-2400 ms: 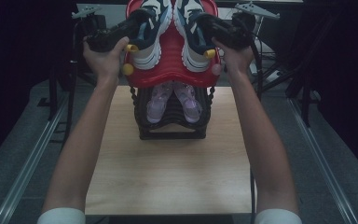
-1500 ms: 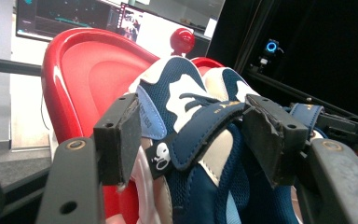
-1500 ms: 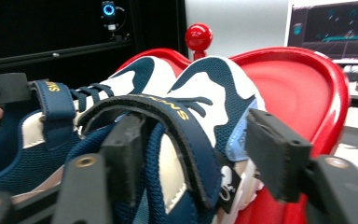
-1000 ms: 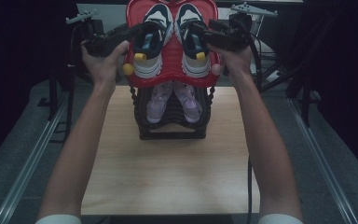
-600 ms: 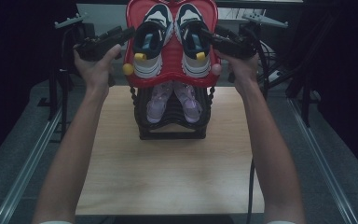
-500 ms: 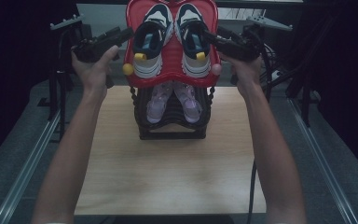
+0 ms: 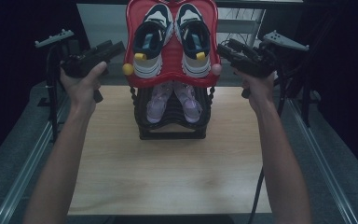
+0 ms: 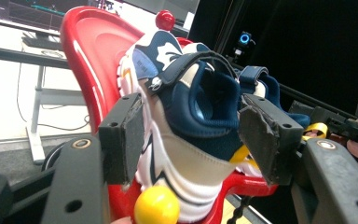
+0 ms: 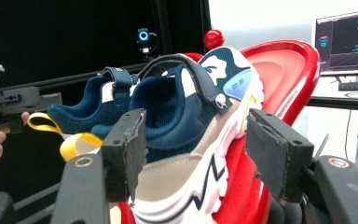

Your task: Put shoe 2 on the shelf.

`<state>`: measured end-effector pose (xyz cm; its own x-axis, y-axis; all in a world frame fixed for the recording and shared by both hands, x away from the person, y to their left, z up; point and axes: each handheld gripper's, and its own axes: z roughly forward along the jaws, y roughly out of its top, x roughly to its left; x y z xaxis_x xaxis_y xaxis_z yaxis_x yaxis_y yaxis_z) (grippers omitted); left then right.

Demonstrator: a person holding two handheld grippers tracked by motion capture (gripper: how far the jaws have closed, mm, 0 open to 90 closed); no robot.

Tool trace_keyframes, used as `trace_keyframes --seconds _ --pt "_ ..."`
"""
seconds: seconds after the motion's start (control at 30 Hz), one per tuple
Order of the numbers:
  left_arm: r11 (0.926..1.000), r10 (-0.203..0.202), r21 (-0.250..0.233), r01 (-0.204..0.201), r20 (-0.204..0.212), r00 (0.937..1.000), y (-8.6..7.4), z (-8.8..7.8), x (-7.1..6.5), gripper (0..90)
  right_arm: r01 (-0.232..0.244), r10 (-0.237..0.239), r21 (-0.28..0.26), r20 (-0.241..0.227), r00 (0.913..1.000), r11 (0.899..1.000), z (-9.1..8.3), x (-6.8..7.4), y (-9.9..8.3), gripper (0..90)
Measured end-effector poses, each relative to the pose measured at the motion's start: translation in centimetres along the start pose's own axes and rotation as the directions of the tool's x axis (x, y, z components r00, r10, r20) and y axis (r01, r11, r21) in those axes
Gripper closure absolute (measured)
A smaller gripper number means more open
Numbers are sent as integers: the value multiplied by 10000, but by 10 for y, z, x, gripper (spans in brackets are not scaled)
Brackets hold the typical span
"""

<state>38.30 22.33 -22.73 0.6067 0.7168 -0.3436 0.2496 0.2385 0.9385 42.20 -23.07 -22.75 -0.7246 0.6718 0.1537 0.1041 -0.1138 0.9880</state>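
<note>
Two navy-and-white sneakers lie side by side on the red top tray (image 7: 171, 70) of a shoe rack on the tabletop (image 7: 168, 172), toes pointing away from the person and heels with their yellow pull loops toward them.

The left gripper (image 7: 117, 48) sits just off the outer flank of the left sneaker (image 7: 150, 39), and the right gripper (image 7: 223, 48) just off the outer flank of the right sneaker (image 7: 193, 37). So each shoe lies inward from its own fingers, its long axis running across their line of reach.

In the left gripper view the fingers (image 8: 121, 135) stand apart, framing the shoe's heel collar without pressing on it. In the right gripper view the fingers (image 9: 126, 149) have just been closing slightly, yet they are still wide and clear of the shoe. Each hand is nearest its own shoe, so I judge a straight inward reach would bring the heel between the pads.
</note>
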Motion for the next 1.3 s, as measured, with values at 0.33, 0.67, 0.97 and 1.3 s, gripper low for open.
trace_keyframes --seconds 0.33,0.67,0.97,1.3 --pt "9993 -369 -100 371 198 9991 -23 -23 13 411 46 -45 -103 89 10000 9999 -13 -5 -25 385" --pt "9989 -438 200 429 476 9979 -56 -23 13 415 -84 92 -358 229 9997 9993 -41 -15 -54 385" --pt "9982 -338 494 326 237 9991 -96 -29 20 417 -128 127 59 238 9996 9999 -61 -25 -87 376" --pt "9919 -906 905 896 79 9959 -148 -49 41 419 -395 391 750 60 9992 9964 -68 -22 -147 370"
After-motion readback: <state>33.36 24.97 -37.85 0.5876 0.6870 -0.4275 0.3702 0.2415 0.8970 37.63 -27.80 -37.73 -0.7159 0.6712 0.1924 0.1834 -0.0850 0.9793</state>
